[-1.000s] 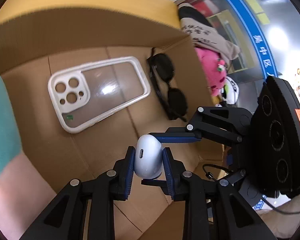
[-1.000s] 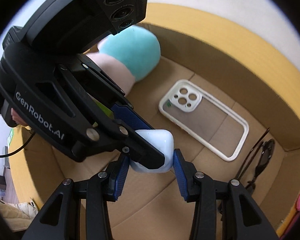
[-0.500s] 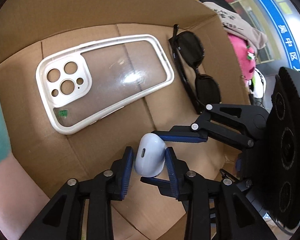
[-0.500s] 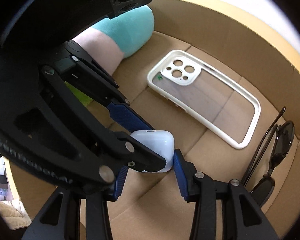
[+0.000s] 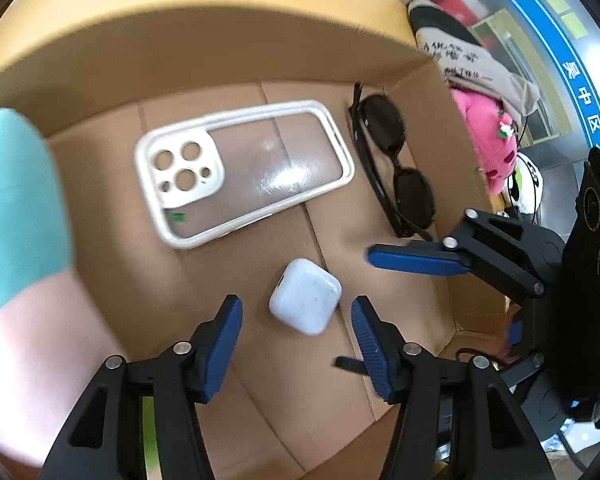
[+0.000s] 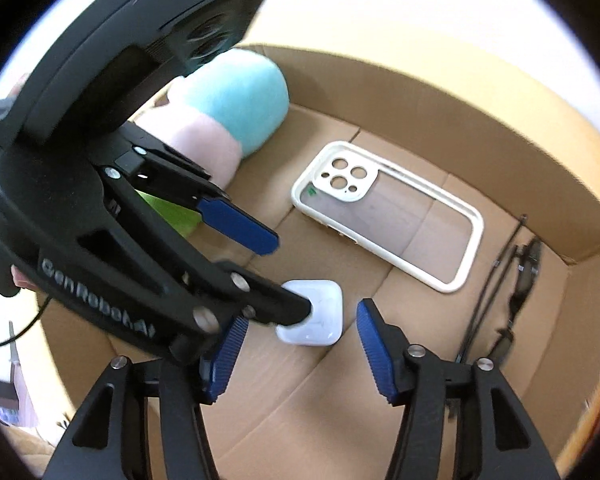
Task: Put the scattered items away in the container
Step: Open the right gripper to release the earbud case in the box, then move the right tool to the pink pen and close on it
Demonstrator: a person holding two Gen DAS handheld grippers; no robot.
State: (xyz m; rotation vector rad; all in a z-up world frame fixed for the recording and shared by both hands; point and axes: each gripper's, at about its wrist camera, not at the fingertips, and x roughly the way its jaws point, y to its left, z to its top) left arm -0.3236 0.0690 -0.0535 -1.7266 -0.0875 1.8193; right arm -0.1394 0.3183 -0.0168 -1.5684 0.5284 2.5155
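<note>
- The left gripper point(image 5: 296, 336) is spread wide, gripping nothing.
- The right gripper point(image 6: 300, 346) is spread wide too, with nothing between its pads.
- The white earbud case point(image 5: 305, 300) lies loose on the floor of the cardboard box point(image 5: 228, 36), between the grippers.
- A clear phone case point(image 5: 240, 172) lies flat beyond it.
- Black sunglasses point(image 5: 396, 168) rest beside the box's side wall.
- A plush toy point(image 6: 224, 116) lies in one corner.

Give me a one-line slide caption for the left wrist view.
Open left gripper above white earbud case lying in cardboard box, beside phone case and sunglasses.
</note>
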